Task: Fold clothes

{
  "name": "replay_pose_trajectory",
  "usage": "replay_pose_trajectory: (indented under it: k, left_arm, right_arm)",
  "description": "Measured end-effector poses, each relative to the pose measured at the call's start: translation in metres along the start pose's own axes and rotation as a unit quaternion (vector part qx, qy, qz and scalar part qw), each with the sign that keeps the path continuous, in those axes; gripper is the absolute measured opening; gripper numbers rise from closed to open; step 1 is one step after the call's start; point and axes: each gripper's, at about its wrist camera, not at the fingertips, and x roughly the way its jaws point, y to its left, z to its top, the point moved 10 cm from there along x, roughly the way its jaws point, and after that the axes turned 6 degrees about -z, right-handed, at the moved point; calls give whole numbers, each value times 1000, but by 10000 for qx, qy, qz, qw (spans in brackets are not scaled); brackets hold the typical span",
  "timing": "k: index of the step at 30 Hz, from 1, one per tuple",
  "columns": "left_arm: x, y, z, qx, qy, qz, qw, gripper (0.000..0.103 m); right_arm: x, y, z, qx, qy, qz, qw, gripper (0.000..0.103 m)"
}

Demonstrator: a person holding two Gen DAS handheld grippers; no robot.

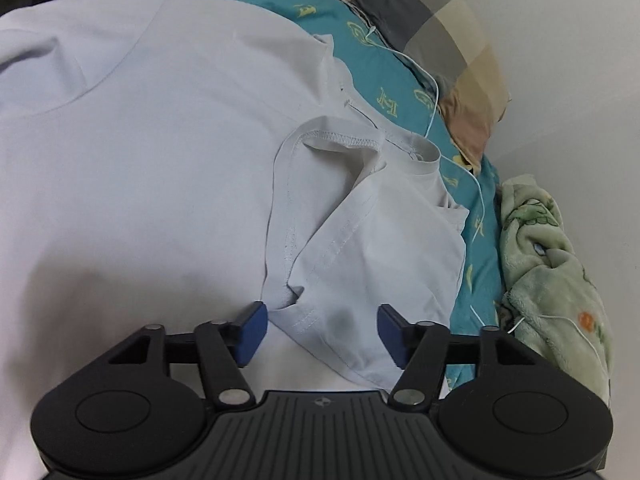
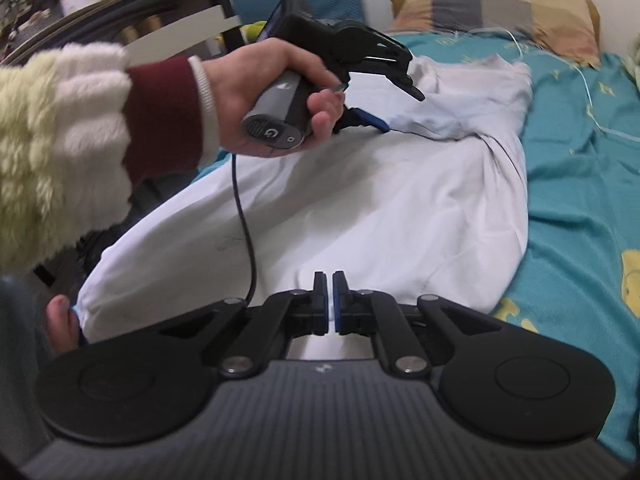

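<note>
A white T-shirt (image 1: pixel 160 160) lies spread on the bed, and one sleeve (image 1: pixel 380 248) is crumpled with its stitched hem turned up. My left gripper (image 1: pixel 323 320) is open just above that sleeve. Its blue pads (image 1: pixel 256 328) stand wide to either side of the fabric without pressing on it. The right wrist view shows a hand (image 2: pixel 256 92) holding the left gripper (image 2: pixel 402 111) over the far end of the shirt (image 2: pixel 380 200). My right gripper (image 2: pixel 331 304) is at the shirt's near edge, jaws nearly together, with a thin strip of white cloth pinched between them.
Under the shirt is a teal sheet (image 2: pixel 580 200) with yellow prints. A checked pillow (image 1: pixel 440 40) lies at the head by the white wall, with a green fleece blanket (image 1: pixel 552 264) beside it. A thin white cable (image 1: pixel 478 200) trails across the sheet. Furniture (image 2: pixel 140 20) stands left of the bed.
</note>
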Motion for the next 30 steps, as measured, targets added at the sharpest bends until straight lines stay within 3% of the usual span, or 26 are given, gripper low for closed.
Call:
replay_pose_trajectory:
  k: [1,2,3,4,5,7,11,15,21,23,25,30]
  left_arm:
    - [2,-2,0,-5,-31,-44,10000,77]
    - [3,-4,1,45,-76,-39,10000,72]
    - [4,-6,1,110,-125,-19,9999,66]
    - [7,-9,0,186,-95,-29,9998,47]
    - [10,-13,-1,265,-41,-48,9996,27]
    - [16,-18,-4,405,68,-67,9991,9]
    - [12,-28,-3,655,-65,-89,9978,2]
    - [-5,-37,6,664,-273,-131,9973,2]
    - [-35,-51,27,705,-576,-98,9958,2]
    - [-42,-54,33,701,-633,-75,9955,2]
    - [-48,-57,36,734,-658,-36,9951,2]
    - [-60,-67,44,1014,-701,82,9923,2]
  right_arm:
    - [1,-1,0,22,10,-9,10000,13]
    - [2,-1,0,16,10,-13,10000,19]
    - [3,-1,-1,8,6,-3,10000,38]
    - [4,1,-2,-13,0,24,10000,50]
    - [6,4,-3,-63,12,55,10000,53]
    - [10,10,-6,-230,102,102,9996,53]
    - [9,35,-14,-763,104,274,9967,53]
    - [20,47,-28,-1289,356,57,9910,52]
    - [24,40,-37,-1197,630,-17,9908,51]
    - [23,38,-38,-1165,642,-21,9911,45]
    - [20,37,-36,-1166,634,-4,9911,12]
    - [-4,37,-22,-774,426,593,9943,11]
